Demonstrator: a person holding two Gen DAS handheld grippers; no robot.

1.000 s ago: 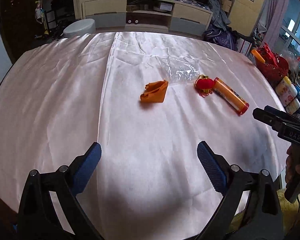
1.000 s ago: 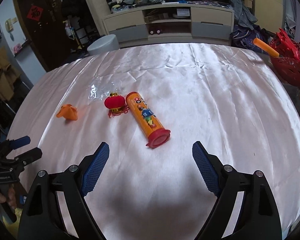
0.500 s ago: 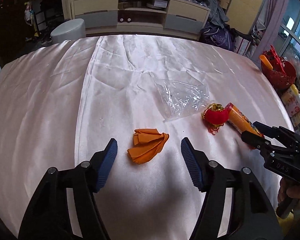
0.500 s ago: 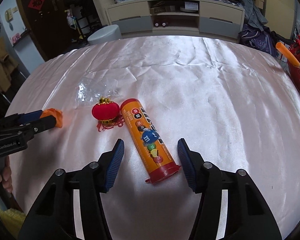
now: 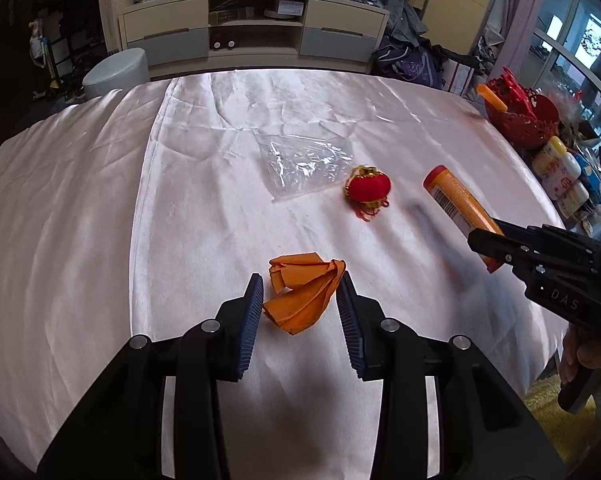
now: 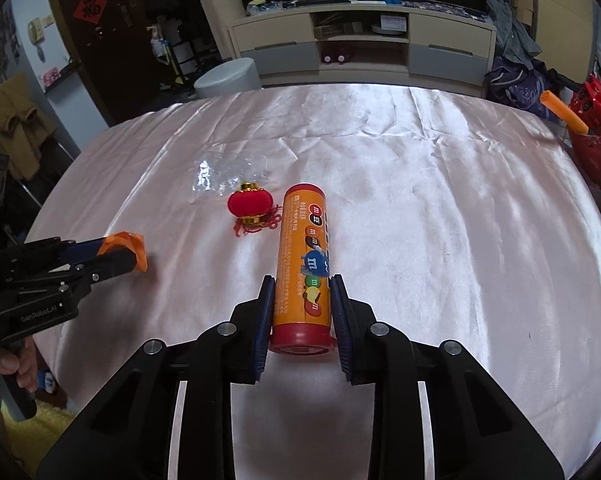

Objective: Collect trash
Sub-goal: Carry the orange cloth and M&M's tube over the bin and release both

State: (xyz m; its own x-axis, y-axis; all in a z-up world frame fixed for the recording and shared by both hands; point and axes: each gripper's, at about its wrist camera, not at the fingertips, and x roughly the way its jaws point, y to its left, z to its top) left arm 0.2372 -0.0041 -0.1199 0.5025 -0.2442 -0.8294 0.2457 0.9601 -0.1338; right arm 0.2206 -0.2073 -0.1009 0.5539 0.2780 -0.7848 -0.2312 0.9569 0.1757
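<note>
A crumpled orange paper [image 5: 304,296] lies on the pink satin tablecloth [image 5: 80,200]. My left gripper [image 5: 299,286] straddles it, both pads touching its sides. It also shows in the right wrist view [image 6: 130,246]. An orange M&M's tube [image 6: 305,264] with a red cap lies on the cloth. My right gripper [image 6: 303,286] is closed against both its sides near the cap. The tube also shows in the left wrist view [image 5: 458,210]. A clear plastic bag [image 5: 304,164] lies farther back.
A small red lantern ornament [image 5: 367,189] lies between the bag and the tube. A red basket [image 5: 520,116] and bottles [image 5: 560,168] stand off the table's right edge. A grey stool [image 5: 114,74] and a TV cabinet [image 5: 256,36] stand beyond the far edge.
Both grippers moved forward and narrowed. The left one now brackets the orange paper. The right one has closed onto the tube, which was lying free between wide jaws before.
</note>
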